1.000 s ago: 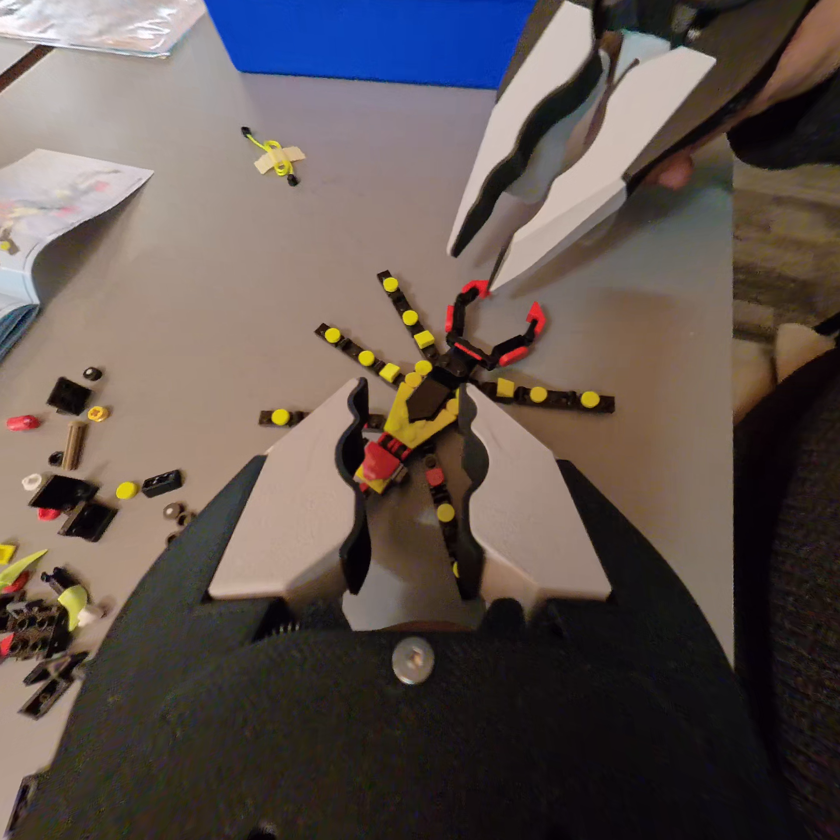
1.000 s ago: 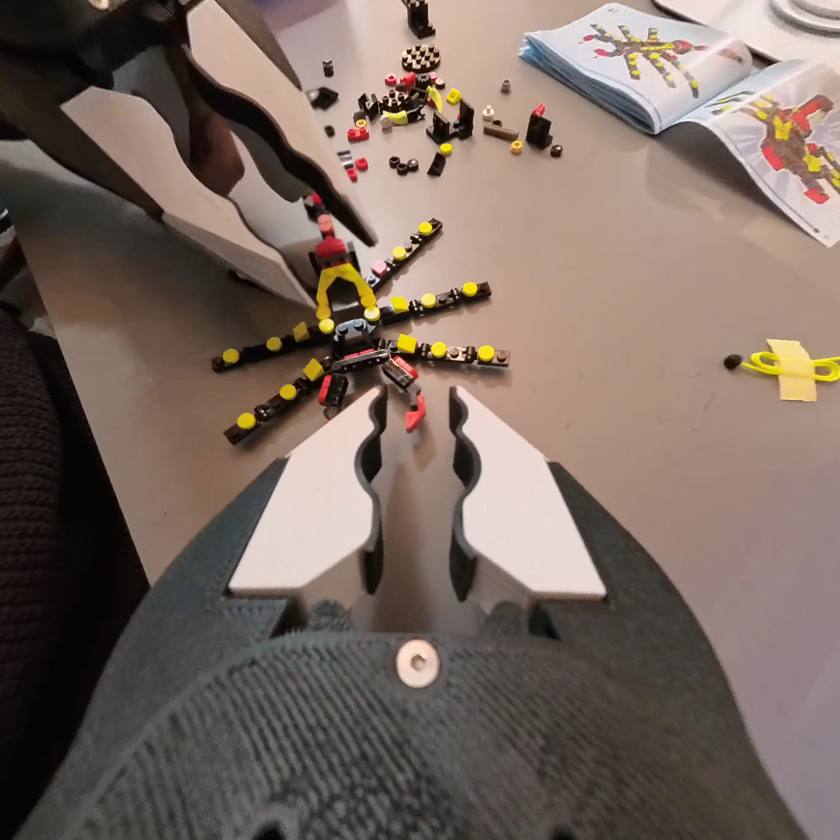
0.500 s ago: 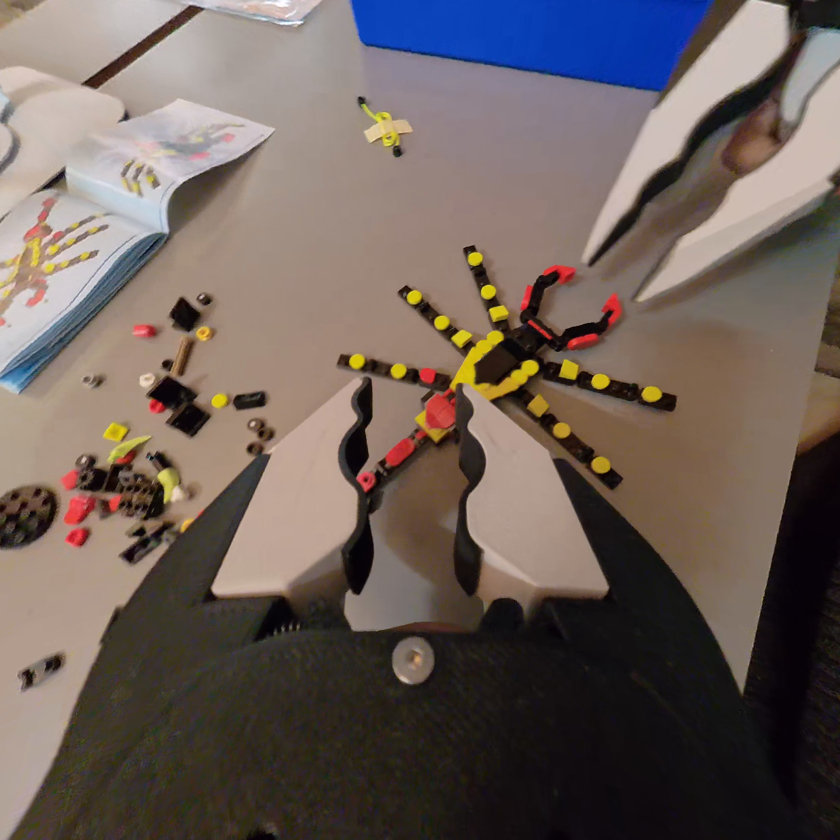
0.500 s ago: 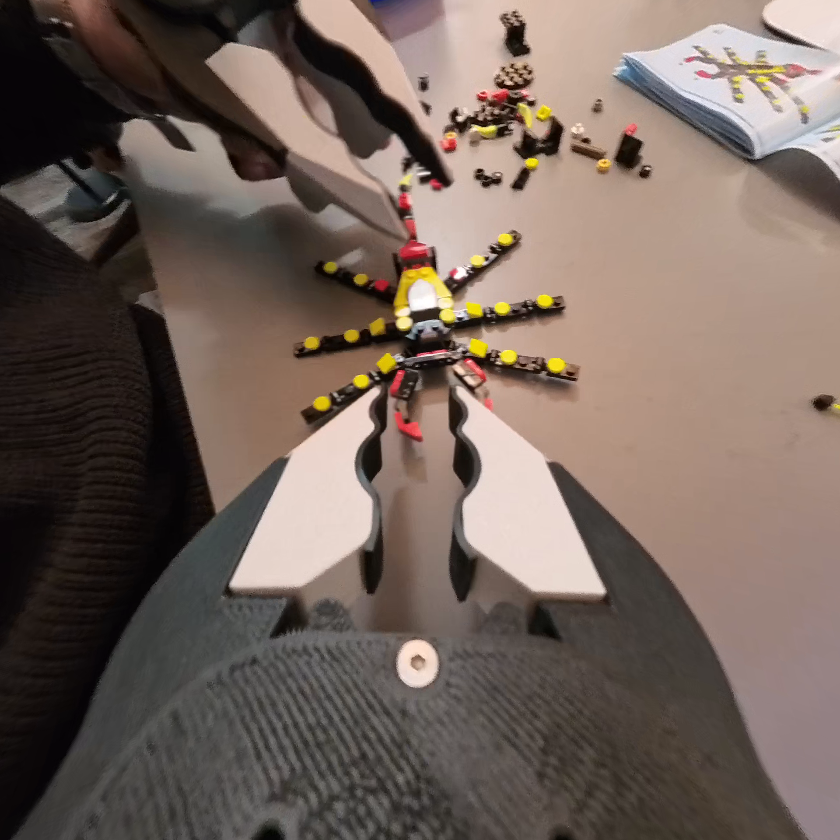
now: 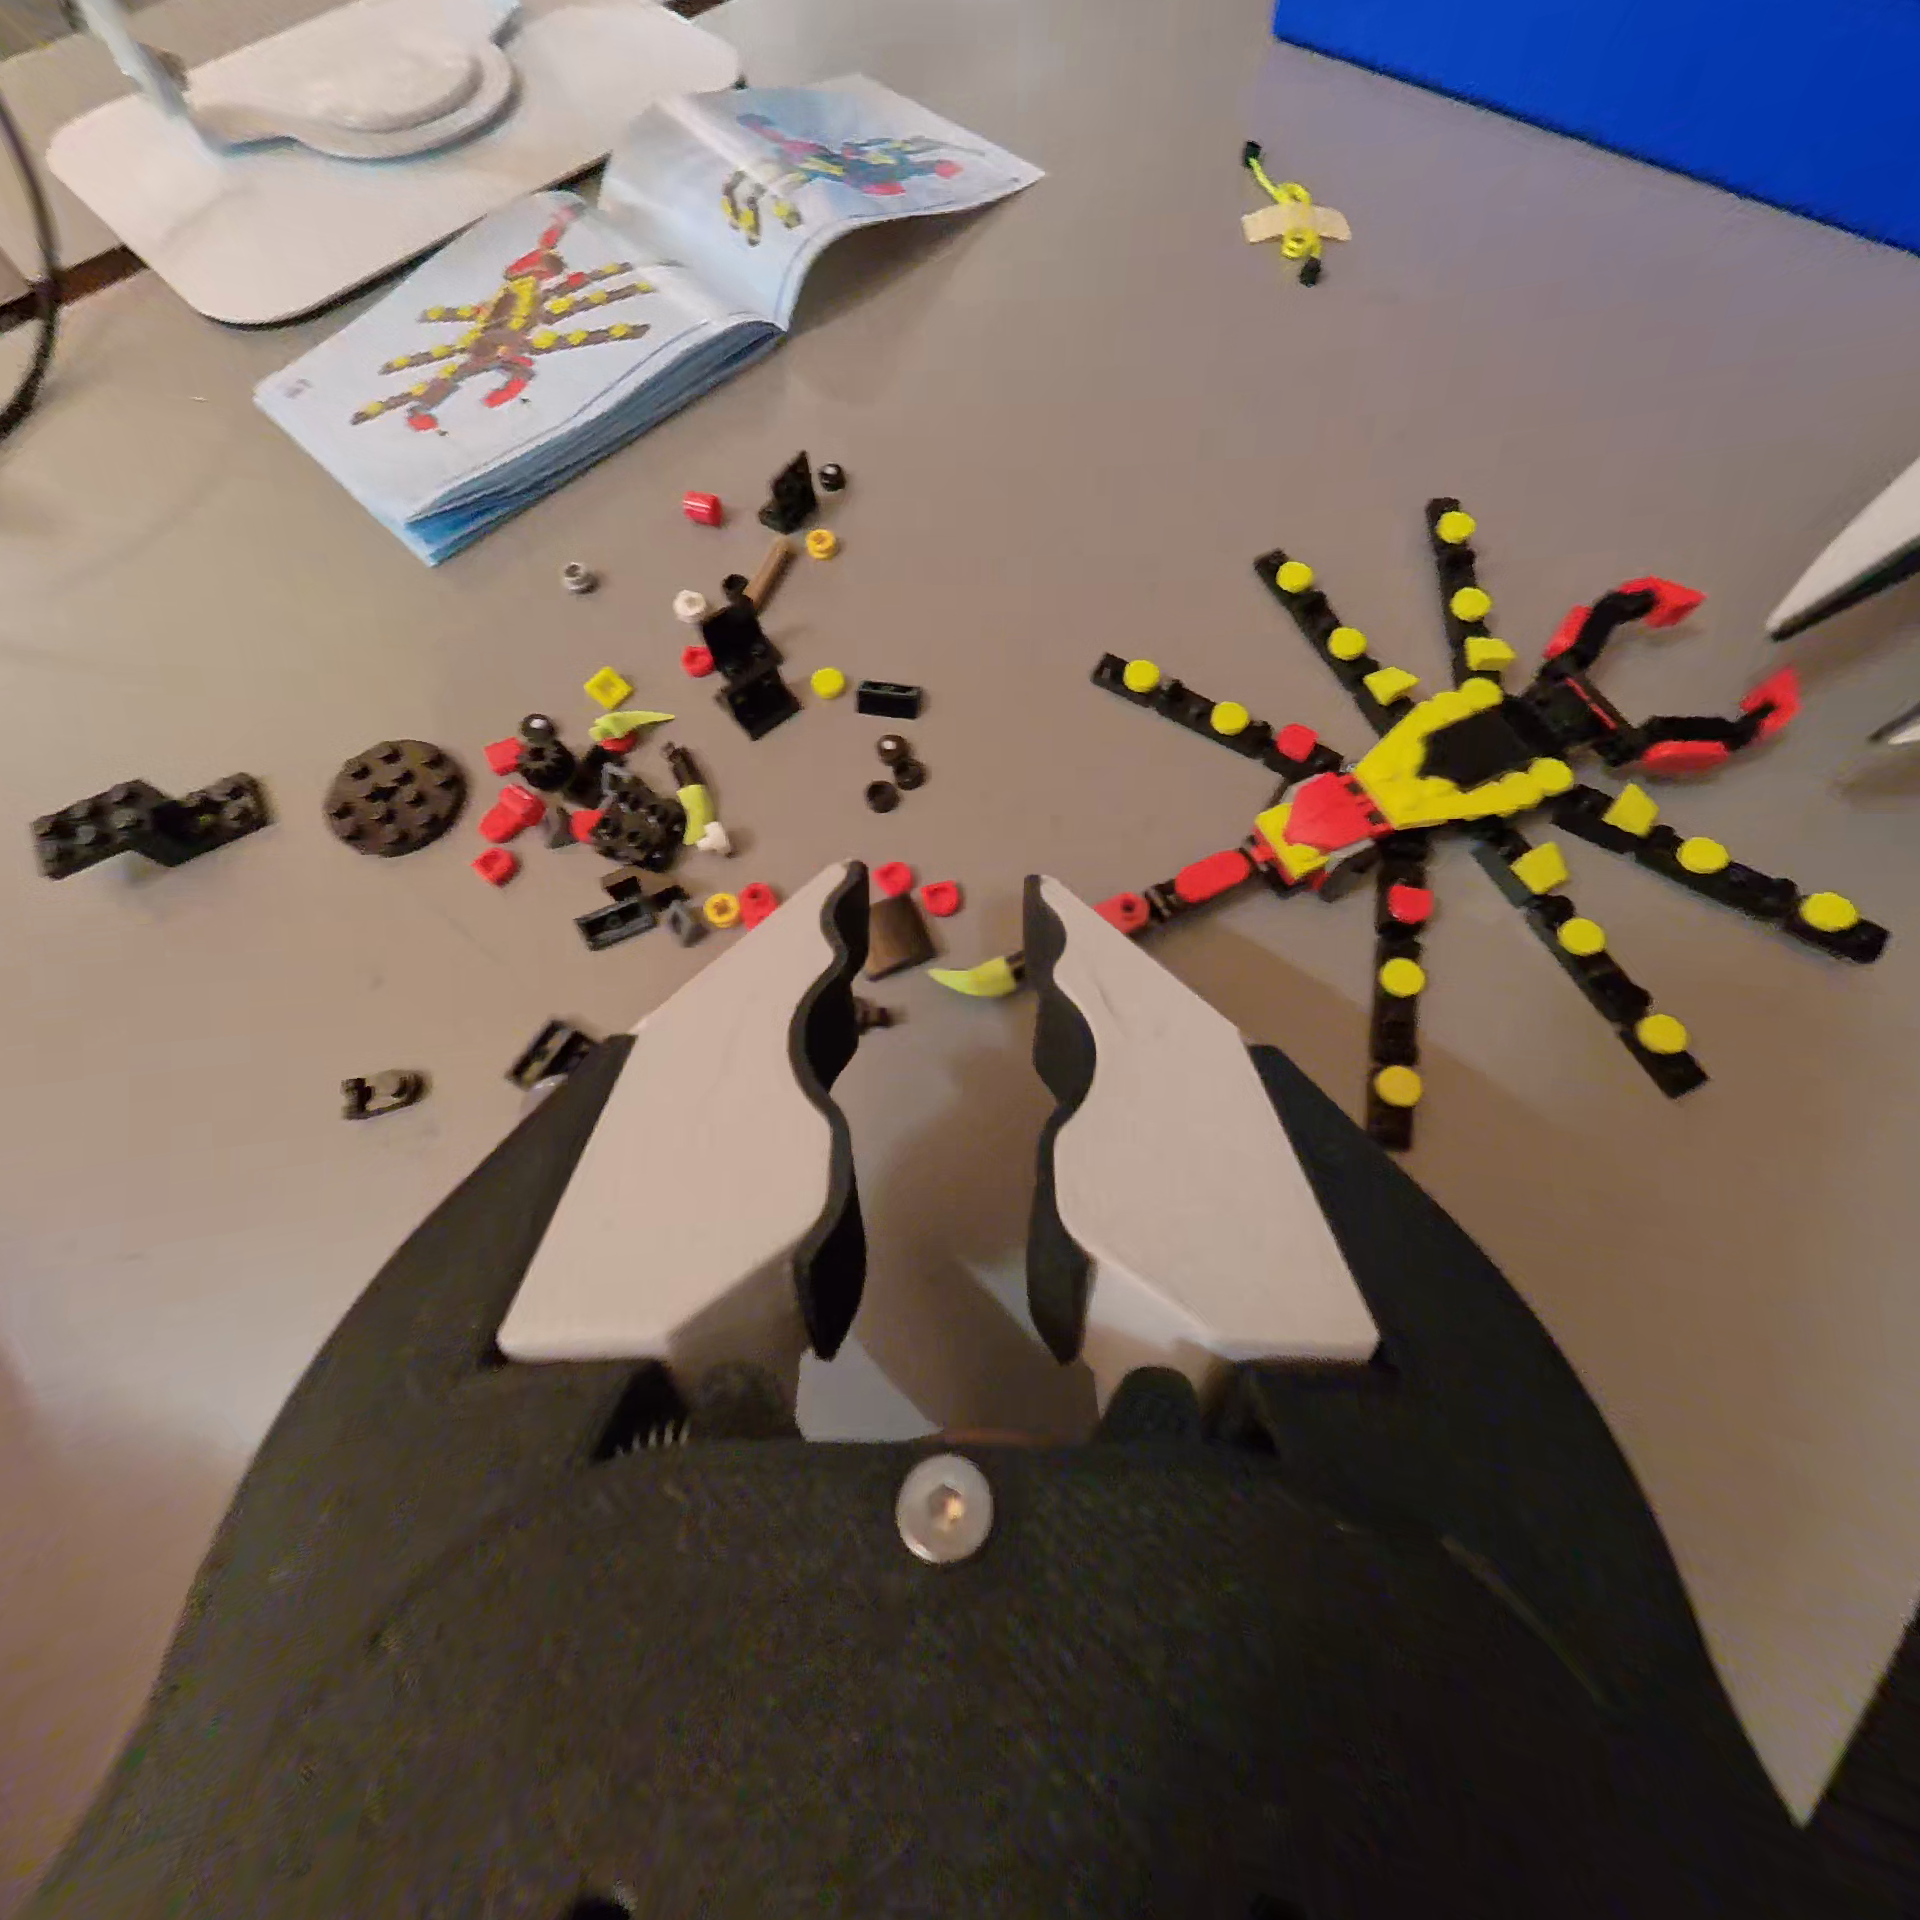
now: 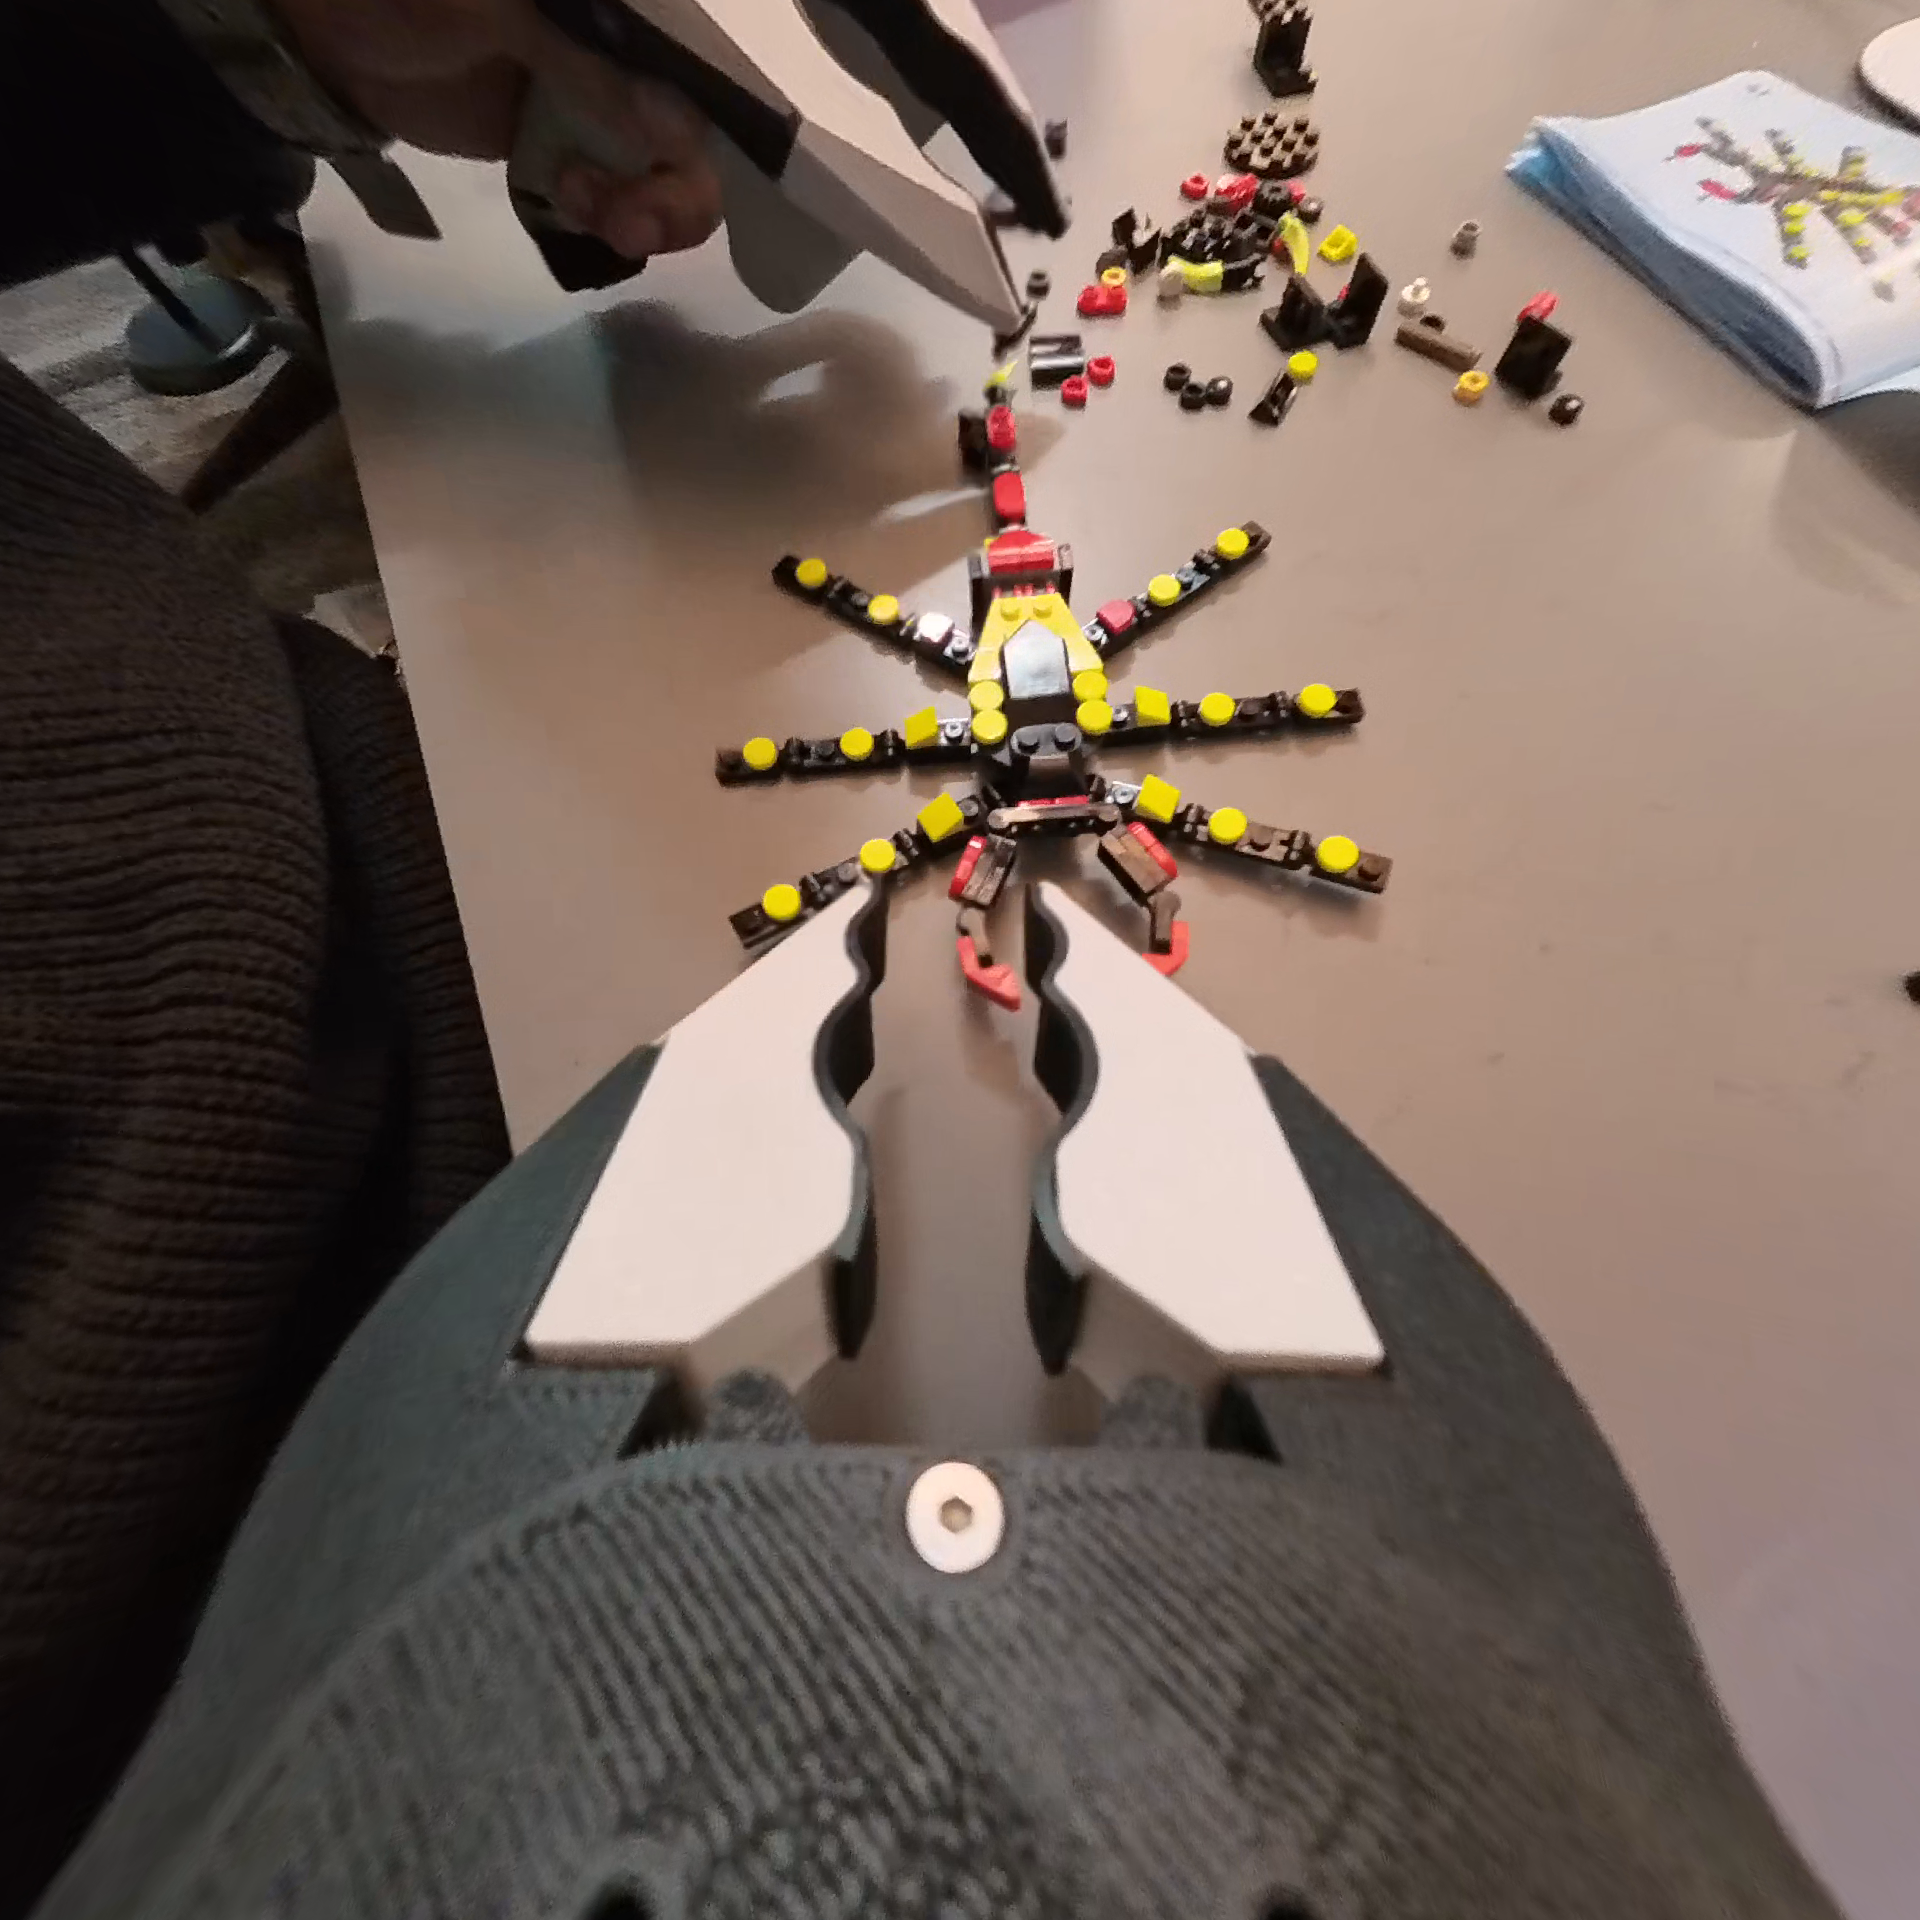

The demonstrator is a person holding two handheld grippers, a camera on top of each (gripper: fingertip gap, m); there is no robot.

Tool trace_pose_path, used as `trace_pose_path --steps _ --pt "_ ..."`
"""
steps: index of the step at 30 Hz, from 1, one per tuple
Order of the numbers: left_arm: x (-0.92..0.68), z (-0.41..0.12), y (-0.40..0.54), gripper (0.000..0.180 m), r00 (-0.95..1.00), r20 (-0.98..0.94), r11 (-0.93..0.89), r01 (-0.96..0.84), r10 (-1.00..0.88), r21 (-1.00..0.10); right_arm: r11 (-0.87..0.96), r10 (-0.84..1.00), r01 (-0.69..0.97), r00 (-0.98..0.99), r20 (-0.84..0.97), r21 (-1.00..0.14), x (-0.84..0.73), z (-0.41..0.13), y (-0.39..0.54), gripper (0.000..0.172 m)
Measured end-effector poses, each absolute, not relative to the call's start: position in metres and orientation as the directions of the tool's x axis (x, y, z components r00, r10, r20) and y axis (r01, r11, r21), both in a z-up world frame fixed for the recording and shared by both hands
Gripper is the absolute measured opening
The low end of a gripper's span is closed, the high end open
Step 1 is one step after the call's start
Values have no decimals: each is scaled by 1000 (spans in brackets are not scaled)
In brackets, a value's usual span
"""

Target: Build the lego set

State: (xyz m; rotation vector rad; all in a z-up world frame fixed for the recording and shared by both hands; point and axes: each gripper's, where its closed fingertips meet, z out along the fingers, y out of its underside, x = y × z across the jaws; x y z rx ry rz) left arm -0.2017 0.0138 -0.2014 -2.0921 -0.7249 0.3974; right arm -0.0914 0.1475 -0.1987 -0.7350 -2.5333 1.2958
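Note:
A black, yellow and red brick scorpion [image 5: 1455, 758] lies flat on the grey table [image 5: 1091, 416]. My left gripper [image 5: 943, 883] is open and holds nothing. It hovers left of the scorpion's tail, over loose pieces. A dark brown slope piece [image 5: 899, 935] and a lime green claw piece [image 5: 971, 977] lie on the table between its fingers, not gripped. My right gripper [image 6: 951, 899] is open and holds nothing, just in front of the scorpion [image 6: 1039, 675], with one red pincer [image 6: 987, 966] between its fingertips. The left gripper [image 6: 1029, 275] shows at the top of the right wrist view.
A scatter of small loose bricks [image 5: 623, 790] lies left of the scorpion. An open blue instruction booklet [image 5: 582, 343] and a white flat base [image 5: 312, 156] are farther back. A blue box [image 5: 1662, 83] and a taped yellow cord [image 5: 1294, 223] are at the back right. A dark sleeve [image 6: 156, 831] borders the table's edge. The grippers' ends are close to 20 cm from one another. The white flat base [image 5: 312, 156] lies some 40 cm from my left tips, 50 cm from my right tips.
My left gripper has moved left, off the scorpion's body and tail to the loose pieces, and its jaws have narrowed a little. The right gripper has drawn back slightly from the pincers, still open.

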Motion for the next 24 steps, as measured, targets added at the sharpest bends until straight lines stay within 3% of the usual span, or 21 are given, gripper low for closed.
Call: trace_pose_path --steps 10,19,24 --pt "-221 -192 -1 25 726 58 -347 396 686 -850 436 583 319 -812 -5 -842 -108 -188 149 21" --pt "-216 -197 5 23 751 68 -362 394 657 -845 432 602 312 -799 13 -846 -112 -187 149 20" --pt "-211 -204 12 21 786 -17 -446 333 619 -831 376 643 292 -765 20 -879 -121 -175 154 24"
